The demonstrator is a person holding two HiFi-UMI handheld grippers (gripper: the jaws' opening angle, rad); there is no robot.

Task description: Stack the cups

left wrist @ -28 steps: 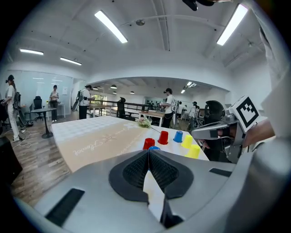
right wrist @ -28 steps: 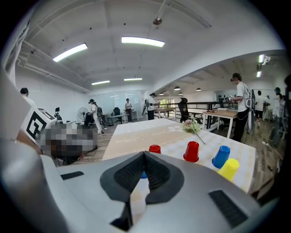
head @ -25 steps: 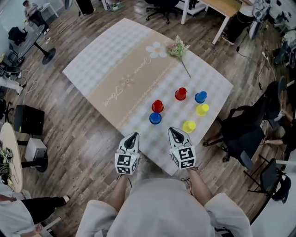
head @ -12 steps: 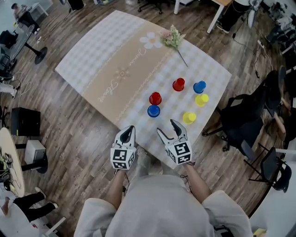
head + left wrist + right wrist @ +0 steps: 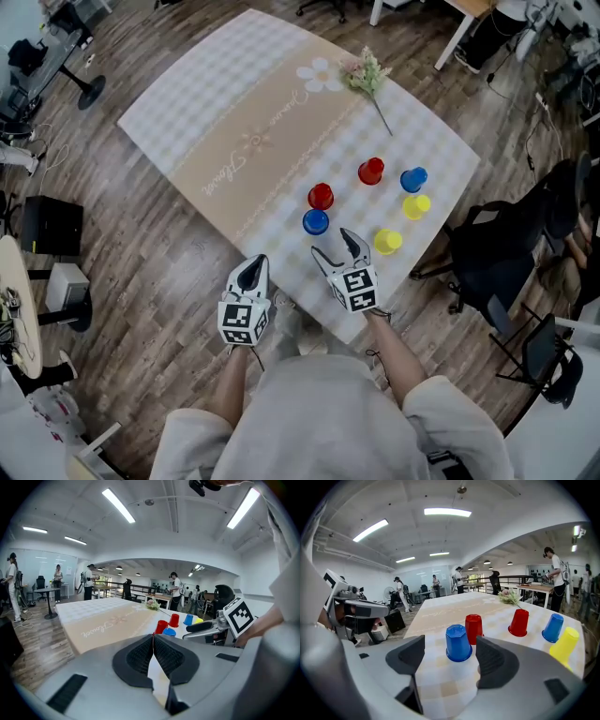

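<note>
You are lining the wide-open right gripper (image 5: 335, 247) on the near blue cup (image 5: 316, 222) for pickup, left gripper (image 5: 253, 269) idling closed behind it.

Tabletop (image 5: 192, 122): covered in matt woven cloth, a pale check with a plain beige band.

Blue faceted plastic cup (image 5: 458, 643), red plastic cup (image 5: 474, 627) and yellow plastic cup (image 5: 386, 241): smooth moulded plastic with a slight sheen.

Left gripper (image 5: 153, 637) and right gripper (image 5: 450, 658): matt grey plastic shells. The fingers (image 5: 139, 656) are faced with black, finely ribbed pads.

Floor (image 5: 159, 272): wood-grain planks, satin finish.

Light-grey sleeve (image 5: 450, 431): soft, matt cloth.
</note>
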